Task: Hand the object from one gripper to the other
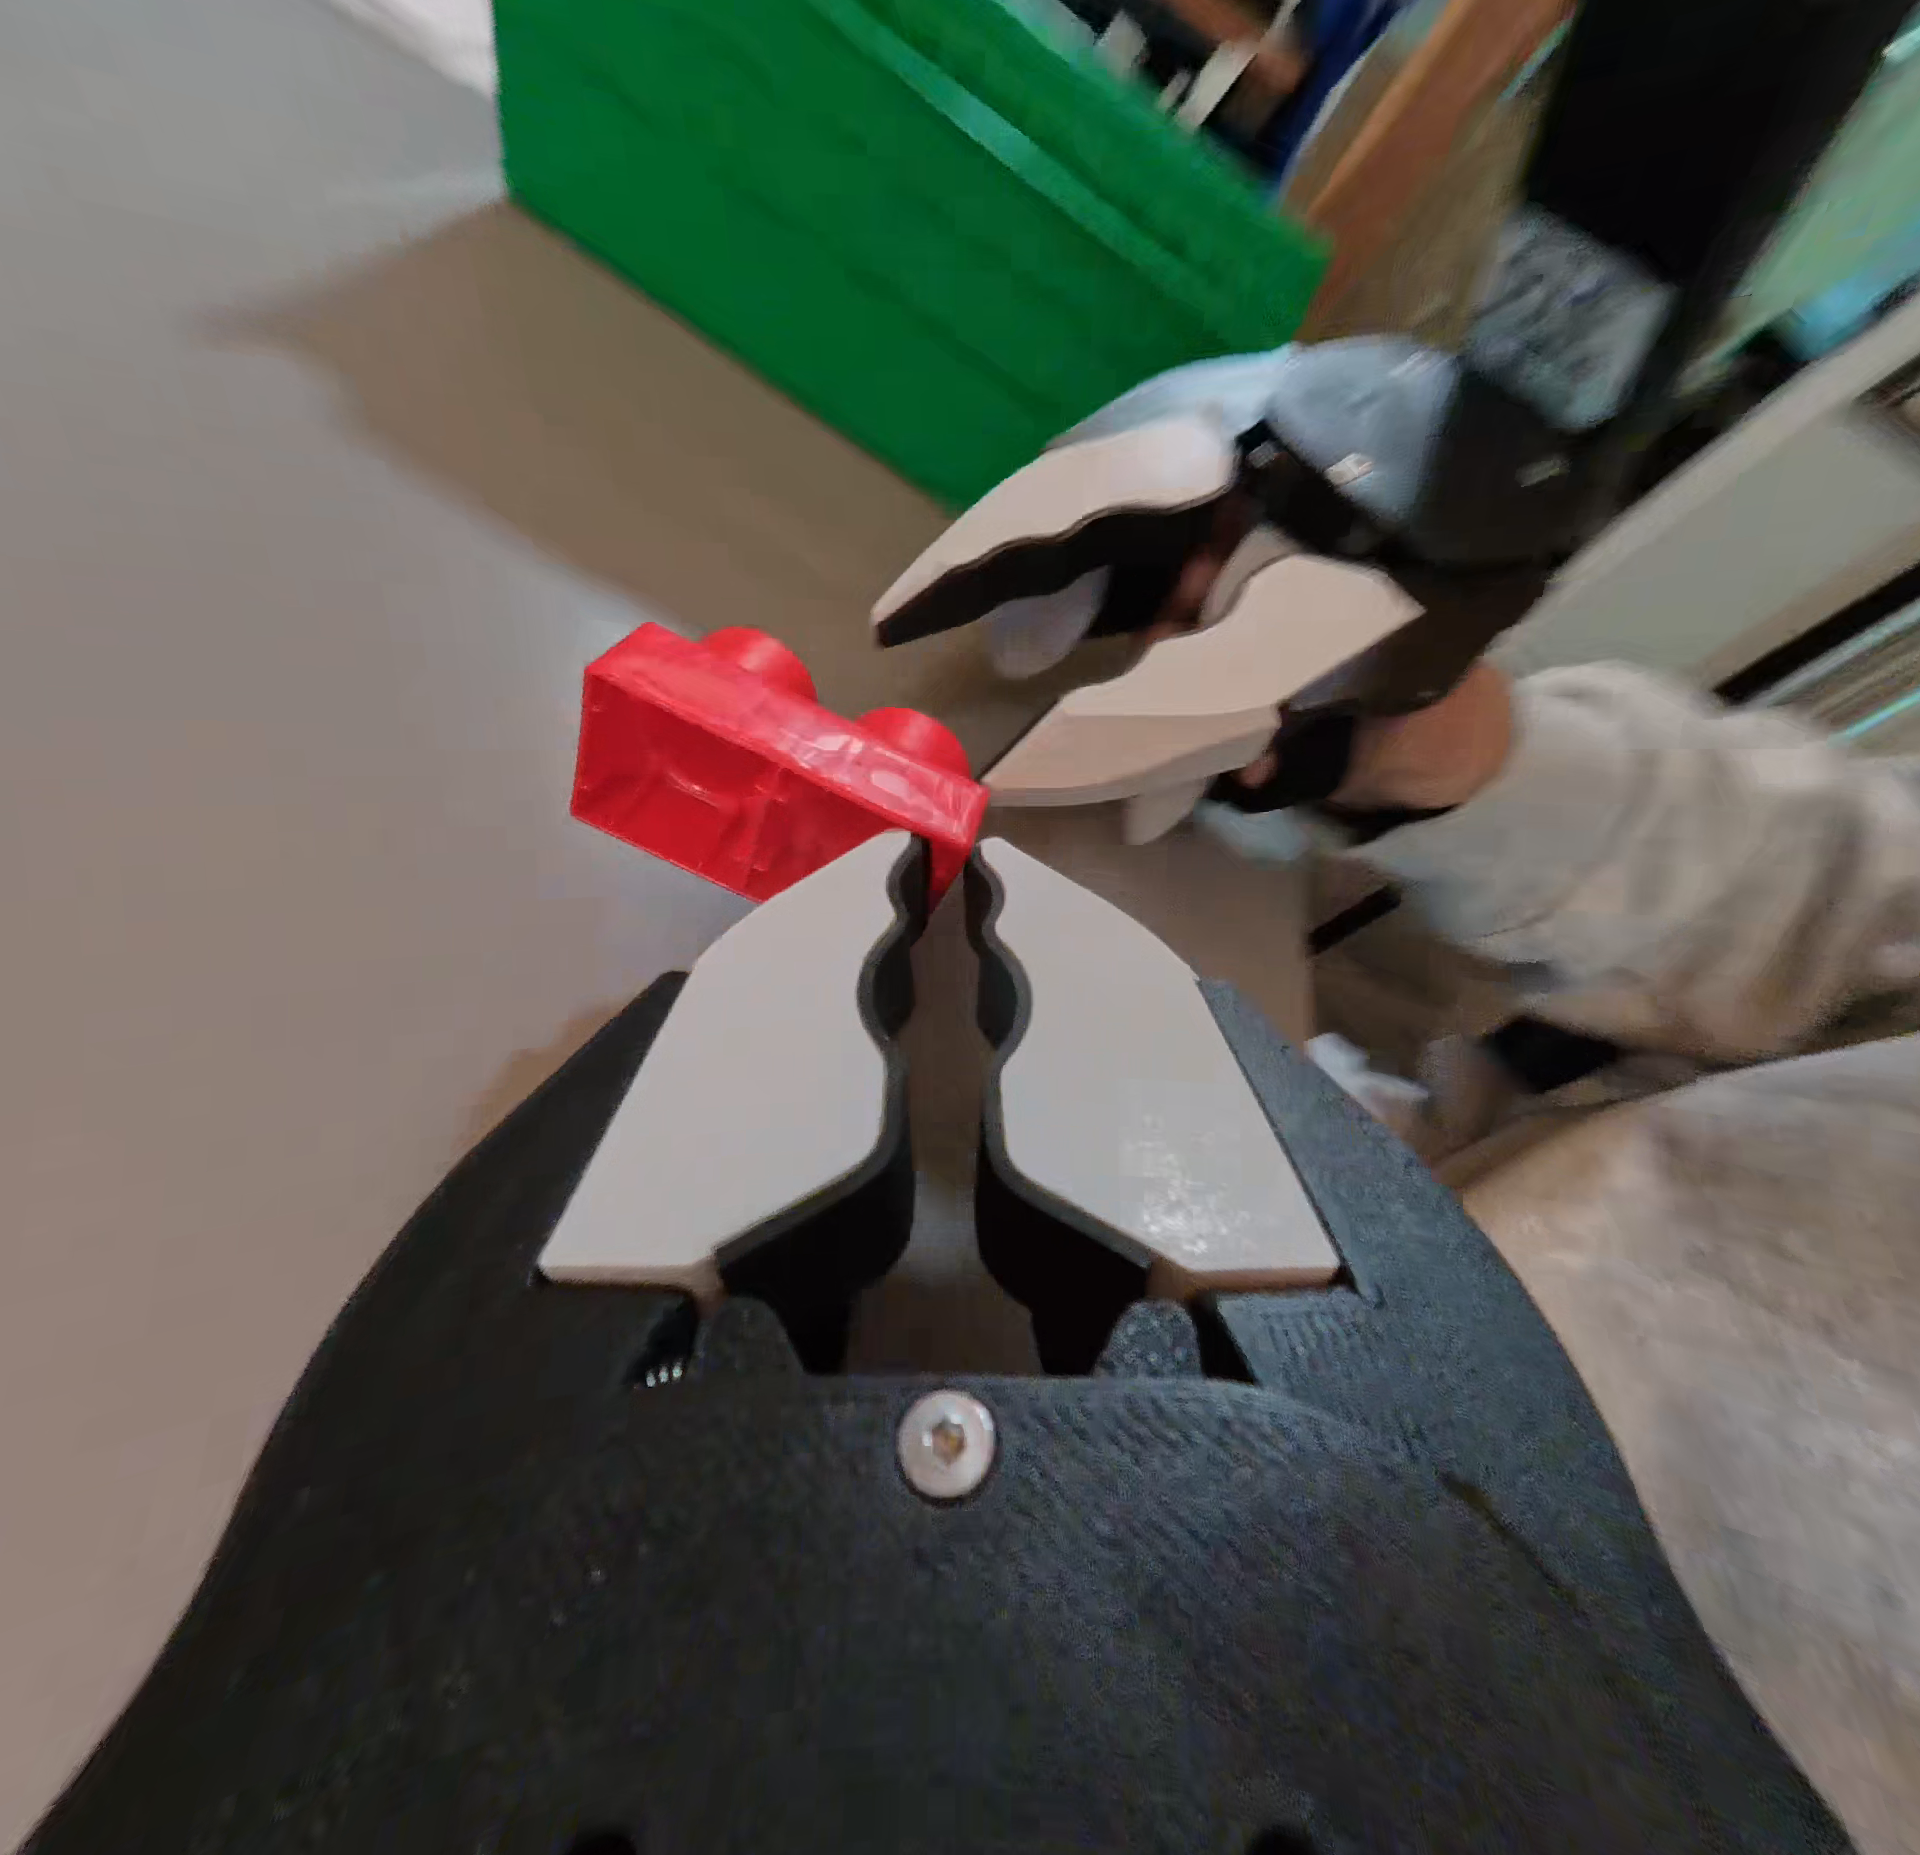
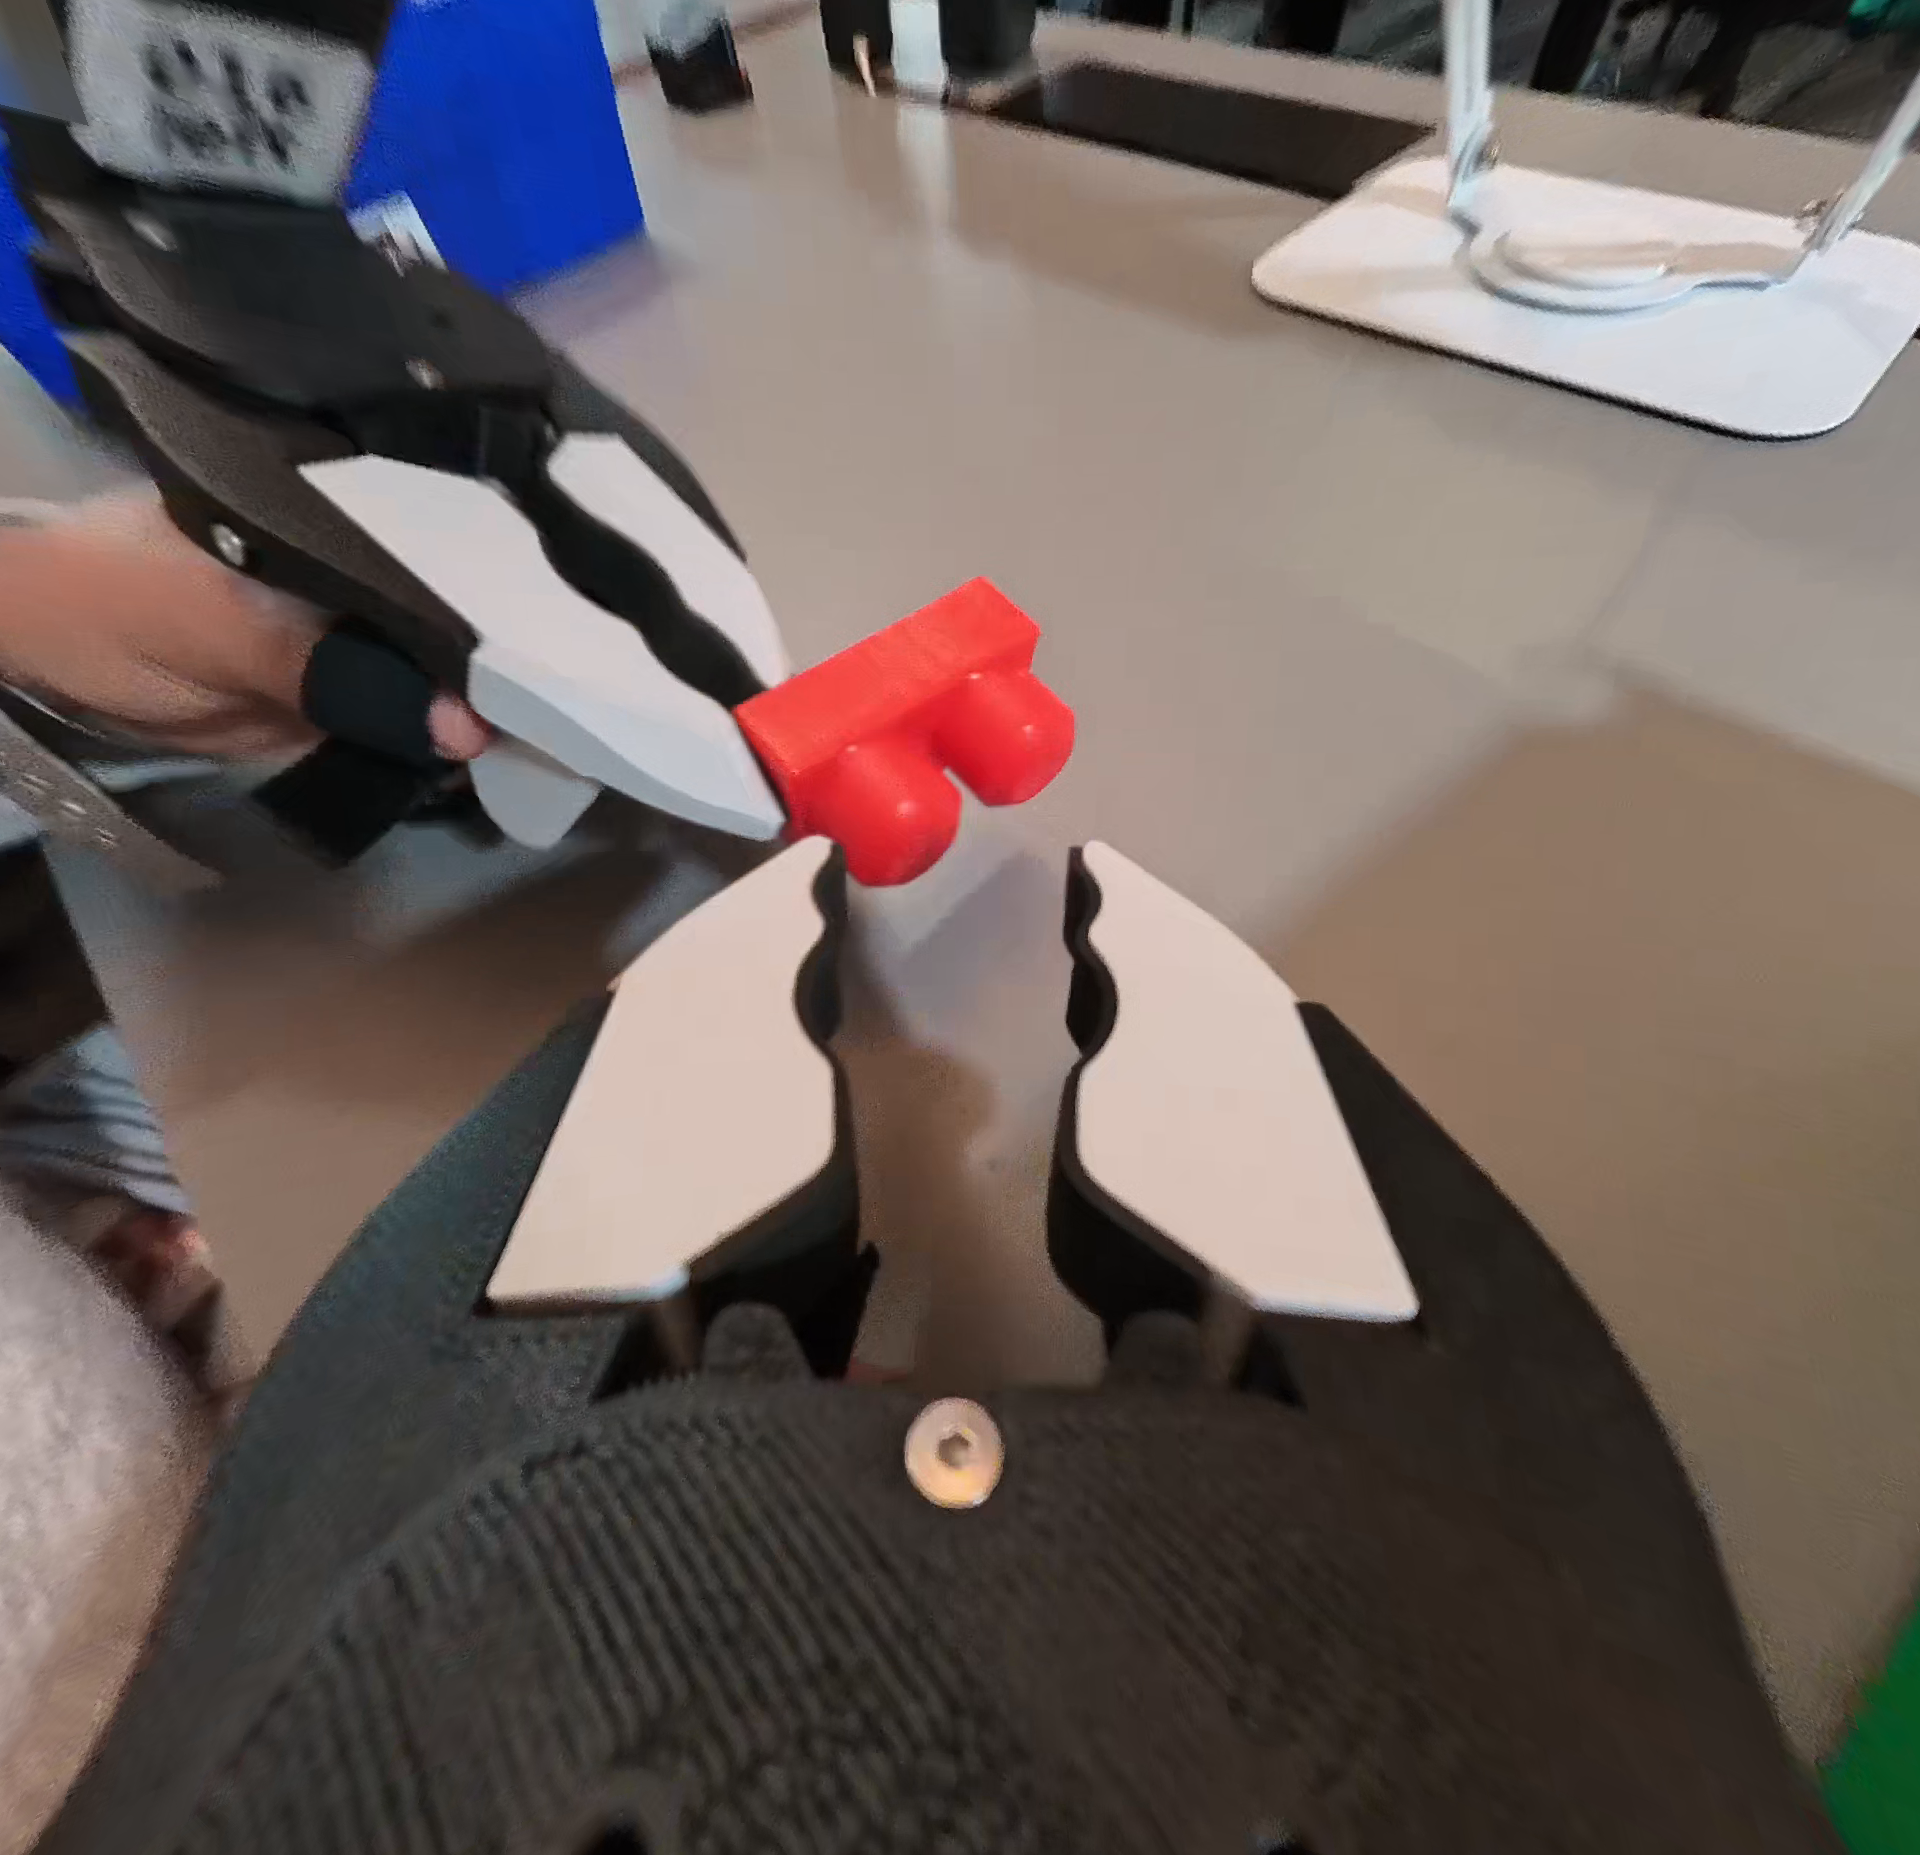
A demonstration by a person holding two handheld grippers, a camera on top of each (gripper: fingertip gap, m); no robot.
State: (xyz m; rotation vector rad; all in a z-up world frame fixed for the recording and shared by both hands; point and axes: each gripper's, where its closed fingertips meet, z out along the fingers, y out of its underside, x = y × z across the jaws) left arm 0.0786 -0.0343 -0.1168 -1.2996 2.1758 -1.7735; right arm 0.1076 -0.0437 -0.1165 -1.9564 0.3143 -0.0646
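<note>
Left wrist view: left gripper [image 1: 945,855] is nearly closed, tips pinching one thin end wall of the red two-stud brick [image 1: 769,766]. Brick is held in the air above the beige tabletop [image 1: 208,662], hollow underside toward this camera, studs pointing away.

Right gripper [image 2: 951,860] is approx. half open and holds nothing. In the right wrist view the brick sits just beyond its tips, between them; one stud is nearly touching the left-side finger [image 2: 707,1057]. No contact can be confirmed.

Status: pickup done, brick presented. Remaining, by judgement: right gripper advances and closes on the free end, then left gripper lets go.

Beyond the brick: green crate [image 1: 831,195], blue box [image 2: 499,122], white stand base [image 2: 1600,299] w/ clear bracket.

Writing: white tag [image 2: 208,101] on the left gripper's body carries dark marks, too blurred to read. No brands visible.
</note>
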